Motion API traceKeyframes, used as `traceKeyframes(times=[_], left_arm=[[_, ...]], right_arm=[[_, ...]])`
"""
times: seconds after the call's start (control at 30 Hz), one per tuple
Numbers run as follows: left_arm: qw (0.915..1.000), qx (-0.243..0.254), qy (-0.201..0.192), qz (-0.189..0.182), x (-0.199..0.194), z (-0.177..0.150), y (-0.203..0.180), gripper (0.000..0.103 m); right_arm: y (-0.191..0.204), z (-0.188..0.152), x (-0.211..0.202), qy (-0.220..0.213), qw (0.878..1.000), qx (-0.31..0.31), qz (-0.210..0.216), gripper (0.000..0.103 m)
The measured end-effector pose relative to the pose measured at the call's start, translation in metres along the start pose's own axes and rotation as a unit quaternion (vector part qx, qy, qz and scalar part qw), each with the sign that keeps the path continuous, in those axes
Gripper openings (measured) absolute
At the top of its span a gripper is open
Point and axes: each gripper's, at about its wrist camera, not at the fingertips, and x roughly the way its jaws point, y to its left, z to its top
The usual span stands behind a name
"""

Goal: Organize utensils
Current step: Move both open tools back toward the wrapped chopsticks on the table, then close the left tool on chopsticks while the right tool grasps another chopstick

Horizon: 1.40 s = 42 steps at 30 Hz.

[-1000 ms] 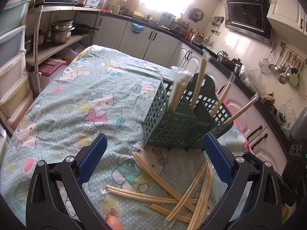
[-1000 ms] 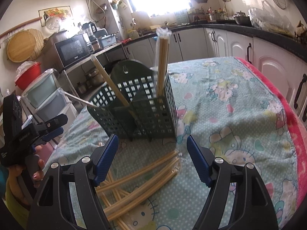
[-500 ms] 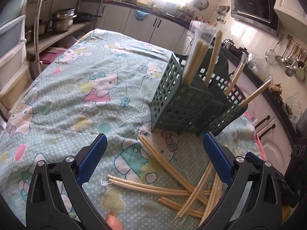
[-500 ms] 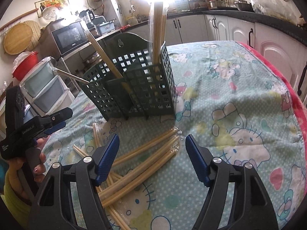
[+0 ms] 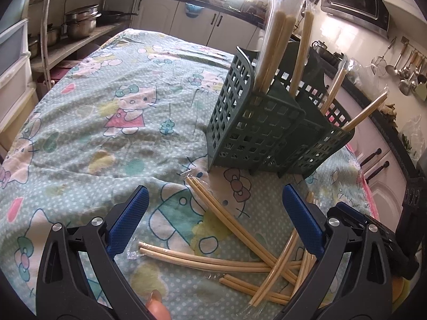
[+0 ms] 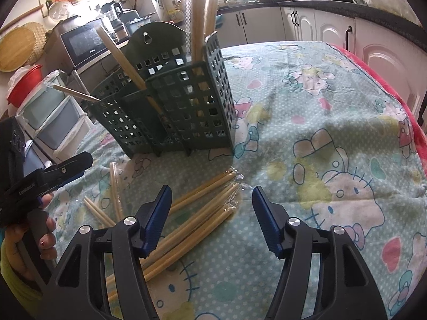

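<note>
A dark green slotted utensil holder (image 5: 261, 130) stands on the table; it also shows in the right wrist view (image 6: 173, 109). Several wrapped wooden chopstick pairs stand in its compartments. More wrapped chopstick pairs (image 5: 232, 242) lie loose on the cloth in front of it, also seen in the right wrist view (image 6: 197, 213). My left gripper (image 5: 213, 213) is open and empty, low over the loose chopsticks. My right gripper (image 6: 212, 213) is open and empty, just above another bundle of them.
The table wears a Hello Kitty cloth (image 5: 106, 122). The left gripper's body (image 6: 40, 184) and the hand holding it show at the left of the right wrist view. Kitchen cabinets (image 6: 307, 24), shelves with pots (image 5: 80, 24) and plastic drawers (image 6: 50, 117) surround the table.
Both grippers have moved forward and down toward the holder and the loose chopsticks. Both stayed open and empty.
</note>
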Motion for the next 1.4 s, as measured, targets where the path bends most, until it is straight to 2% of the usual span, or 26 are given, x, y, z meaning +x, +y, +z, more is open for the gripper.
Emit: traceKeyframes(times=[0.17, 0.27, 0.4, 0.47, 0.53, 0.63, 0.77, 0.83, 0.97, 1.03, 1.1, 1.17, 1.27, 1.4], left_arm=[[1.0, 0.002, 0.008, -0.004, 0.006, 0.0, -0.002, 0.092], [0.9999, 0.006, 0.013, -0.007, 0.01, 0.0, -0.004, 0.087], [0.9996, 0.007, 0.027, -0.01, 0.017, -0.001, -0.006, 0.073], [0.9992, 0.003, 0.037, -0.013, 0.022, -0.002, -0.006, 0.069], [0.9988, -0.002, 0.046, -0.015, 0.027, -0.002, -0.004, 0.063], [0.9977, -0.015, 0.063, -0.021, 0.035, -0.002, -0.001, 0.062], [0.9969, -0.024, 0.072, -0.021, 0.041, -0.001, 0.001, 0.062], [0.9966, -0.028, 0.075, -0.021, 0.043, 0.001, 0.001, 0.062], [0.9961, -0.035, 0.079, -0.013, 0.049, 0.004, 0.002, 0.062], [0.9962, -0.033, 0.08, -0.008, 0.051, 0.005, 0.003, 0.062], [0.9963, -0.033, 0.079, -0.005, 0.053, 0.006, 0.002, 0.062], [0.9965, -0.031, 0.077, -0.002, 0.053, 0.006, 0.003, 0.061], [0.9969, -0.024, 0.074, 0.011, 0.053, 0.006, 0.003, 0.052], [0.9967, -0.025, 0.071, 0.029, 0.055, 0.008, 0.008, 0.031]], right_arm=[[-0.004, 0.001, 0.007, 0.007, 1.0, -0.002, -0.008, 0.06], [-0.006, 0.003, 0.011, 0.013, 1.0, -0.001, -0.006, 0.056], [-0.009, 0.006, 0.019, 0.026, 1.0, 0.005, -0.004, 0.05], [-0.011, 0.007, 0.023, 0.031, 0.999, 0.009, 0.0, 0.049], [-0.011, 0.009, 0.026, 0.034, 0.999, 0.01, 0.001, 0.043], [-0.012, 0.01, 0.033, 0.044, 0.999, 0.01, 0.003, 0.035], [-0.014, 0.01, 0.037, 0.045, 0.999, 0.012, 0.005, 0.033], [-0.014, 0.01, 0.037, 0.043, 0.999, 0.007, 0.0, 0.027], [-0.015, 0.01, 0.037, 0.041, 0.999, 0.006, 0.0, 0.022], [-0.014, 0.009, 0.037, 0.039, 0.999, 0.003, -0.001, 0.012], [-0.014, 0.008, 0.036, 0.035, 0.999, 0.005, 0.003, 0.01], [-0.016, 0.008, 0.035, 0.031, 0.999, 0.01, 0.007, 0.003], [-0.019, 0.007, 0.033, 0.03, 0.999, 0.024, 0.023, 0.002], [-0.022, 0.007, 0.027, 0.02, 0.999, 0.035, 0.029, 0.002]])
